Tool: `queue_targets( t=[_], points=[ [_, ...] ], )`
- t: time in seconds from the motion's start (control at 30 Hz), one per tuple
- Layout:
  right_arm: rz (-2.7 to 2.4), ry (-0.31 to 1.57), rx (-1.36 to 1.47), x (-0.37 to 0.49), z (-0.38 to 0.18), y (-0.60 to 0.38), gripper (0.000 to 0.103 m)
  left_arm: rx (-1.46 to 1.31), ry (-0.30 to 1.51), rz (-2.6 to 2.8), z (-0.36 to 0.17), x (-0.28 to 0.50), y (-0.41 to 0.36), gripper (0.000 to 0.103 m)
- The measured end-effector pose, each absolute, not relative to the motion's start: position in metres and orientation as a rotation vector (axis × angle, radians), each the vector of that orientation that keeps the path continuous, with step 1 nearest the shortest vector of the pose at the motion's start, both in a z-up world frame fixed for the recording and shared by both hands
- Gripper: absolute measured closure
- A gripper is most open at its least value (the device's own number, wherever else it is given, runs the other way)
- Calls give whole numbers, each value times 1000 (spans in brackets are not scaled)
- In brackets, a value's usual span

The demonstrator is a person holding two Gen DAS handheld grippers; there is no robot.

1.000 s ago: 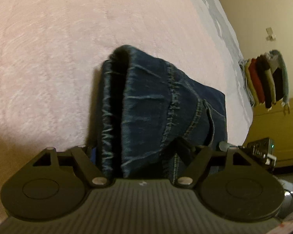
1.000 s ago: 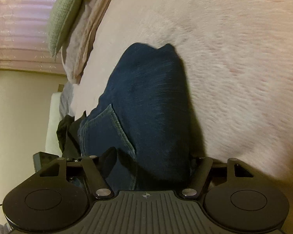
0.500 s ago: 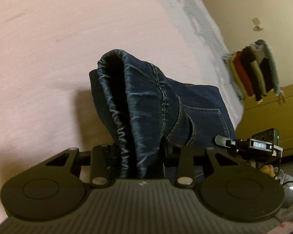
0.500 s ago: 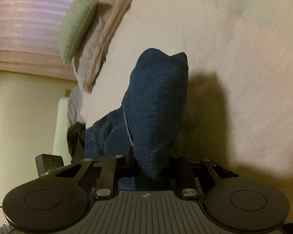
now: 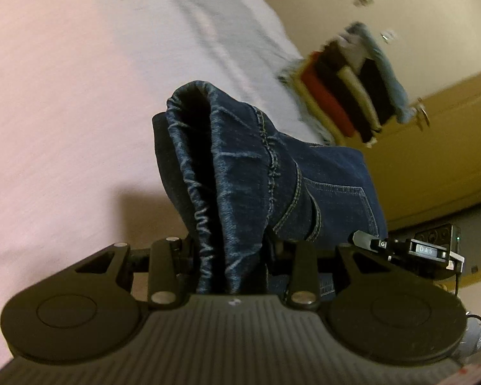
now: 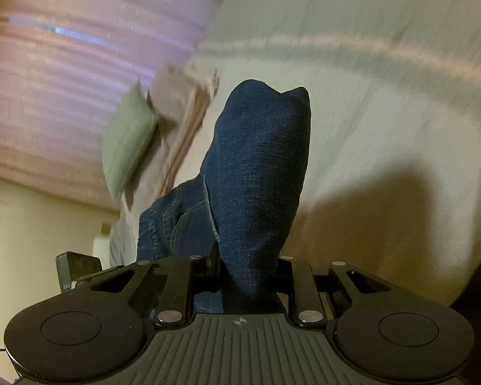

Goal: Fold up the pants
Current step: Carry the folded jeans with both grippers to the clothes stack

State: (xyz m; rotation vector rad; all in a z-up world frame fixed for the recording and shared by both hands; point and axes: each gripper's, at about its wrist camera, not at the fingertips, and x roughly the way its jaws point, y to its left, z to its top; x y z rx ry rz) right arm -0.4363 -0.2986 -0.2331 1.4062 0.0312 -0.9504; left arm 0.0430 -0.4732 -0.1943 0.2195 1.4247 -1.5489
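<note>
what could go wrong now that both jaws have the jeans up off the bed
1. The left gripper pinches a thick bunched wad at the waistband of the jeans; a layer could slip out.
2. The right gripper holds only a narrow fold, so the denim may sag unevenly.
3. Hanging cloth could drag on the bedspread and crease.

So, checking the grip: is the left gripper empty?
No, the left gripper is closed on a bunched fold of the jeans.

Pants [image 5: 250, 186] hang above the bed [image 5: 64, 80] (pillows [image 6: 128, 144] at its far-left end).
</note>
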Motion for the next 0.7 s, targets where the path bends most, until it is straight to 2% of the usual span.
queue_targets(
  t=[0.37,0.7],
  points=[
    [-1122,-63,1254,-632,-81,-346,84,208,1385,-1750,-88,-108,-671,71],
    [-1238,-277,1138,-760,-4,-436,84,297,1186,-1923,24,-200,-896,71]
  ],
)
